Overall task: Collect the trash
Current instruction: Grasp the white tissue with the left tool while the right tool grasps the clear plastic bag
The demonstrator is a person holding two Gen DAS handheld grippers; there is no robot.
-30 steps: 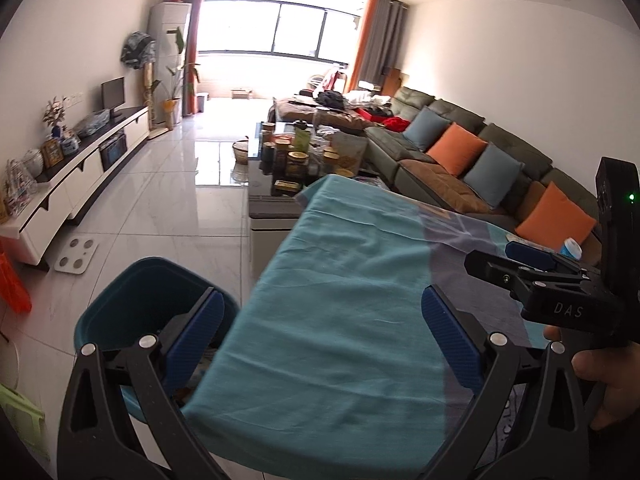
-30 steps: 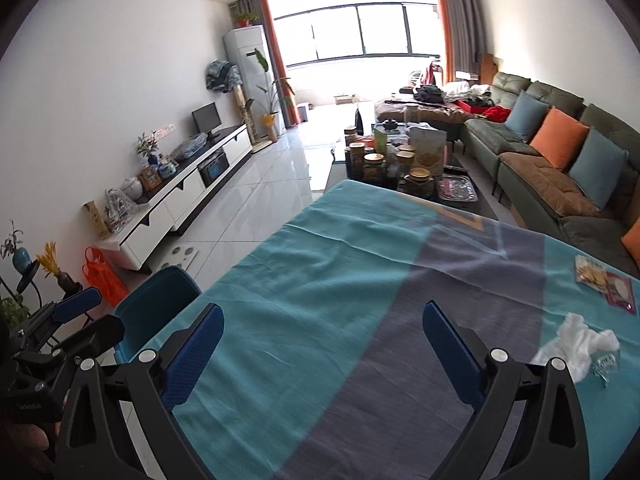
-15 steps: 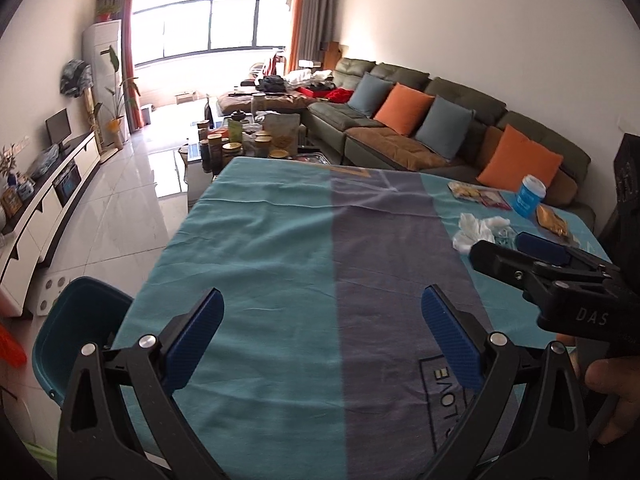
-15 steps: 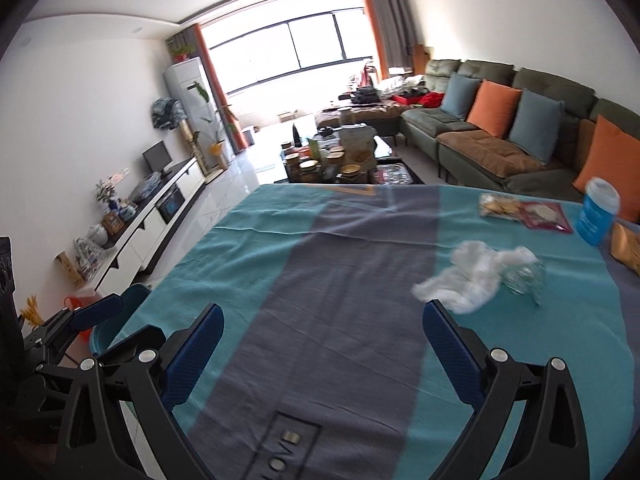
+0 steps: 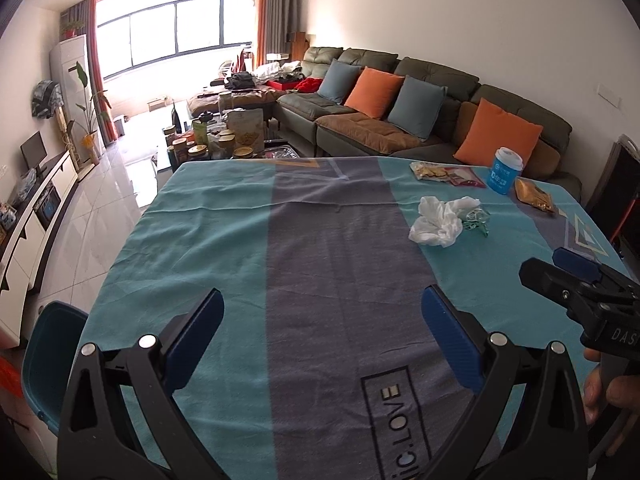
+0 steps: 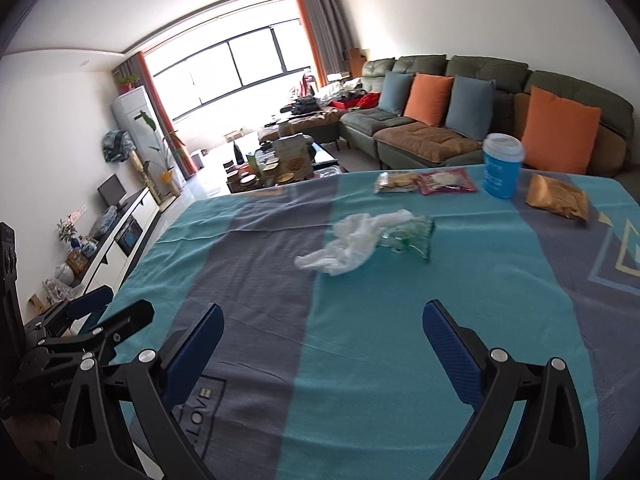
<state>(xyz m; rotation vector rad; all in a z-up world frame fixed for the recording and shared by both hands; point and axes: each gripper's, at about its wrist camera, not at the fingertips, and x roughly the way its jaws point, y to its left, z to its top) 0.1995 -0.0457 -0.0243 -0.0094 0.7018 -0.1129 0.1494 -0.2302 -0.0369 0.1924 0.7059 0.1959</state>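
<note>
My left tongs (image 5: 322, 320) are spread wide with nothing between them. My right tongs (image 6: 323, 332) are spread wide too, and they hold nothing. Both hang over the bench (image 5: 224, 240), which has a teal and grey cloth on it.

The trash lies on the far right part of the bench. A crumpled white tissue (image 6: 352, 246) sits on the cloth, and a clear crinkly wrapper (image 6: 410, 236) touches its right side. Behind them, near the far edge, are two flat snack packets (image 6: 426, 181) side by side. Just right of those stands a blue cup (image 6: 502, 166) with a white lid. Next to the cup lies a golden-brown bag (image 6: 558, 200).

Down on the floor at my left is a blue bin (image 5: 50, 354).
</note>
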